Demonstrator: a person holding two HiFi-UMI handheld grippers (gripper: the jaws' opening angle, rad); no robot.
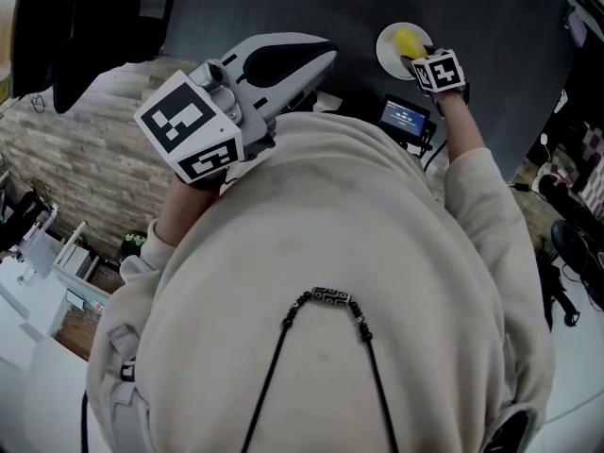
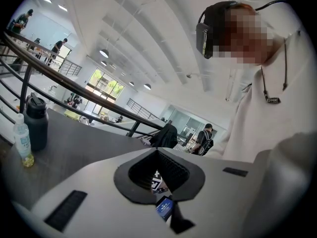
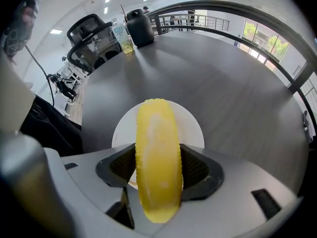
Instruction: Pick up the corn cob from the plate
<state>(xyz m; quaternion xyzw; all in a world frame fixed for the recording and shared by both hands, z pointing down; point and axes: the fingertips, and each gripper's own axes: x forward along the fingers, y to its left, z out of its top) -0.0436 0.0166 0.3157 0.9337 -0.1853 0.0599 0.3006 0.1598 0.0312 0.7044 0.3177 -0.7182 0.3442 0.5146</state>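
The yellow, kernel-ribbed corn cob [image 3: 156, 133] lies over the round white plate [image 3: 192, 128], and it is the only thing on that plate. The right gripper [image 3: 159, 168] points steeply down at the plate. Its dark ribbed pads [image 3: 198, 168] are clamped against the cob's two flanks near the end that sticks out past the plate's near rim. The cob's long axis runs crosswise to the line on which the jaws close, so the grip takes it across its narrow width, and the coming move looks like a straight lift away from the plate. Whether the cob rests on the plate or has just cleared it cannot be told. The left gripper [image 2: 158, 156] is held up by the person's chest, well apart from the plate on the near side, with its jaws together on nothing, so the right hand is plainly the nearer one. Across the dark grey round table [image 3: 237, 83], far from the plate at the opposite edge, stand a black lidded flask [image 3: 138, 28], contents unseen, and just beside it a small clear plastic bottle [image 3: 121, 35] with a little yellowish liquid.
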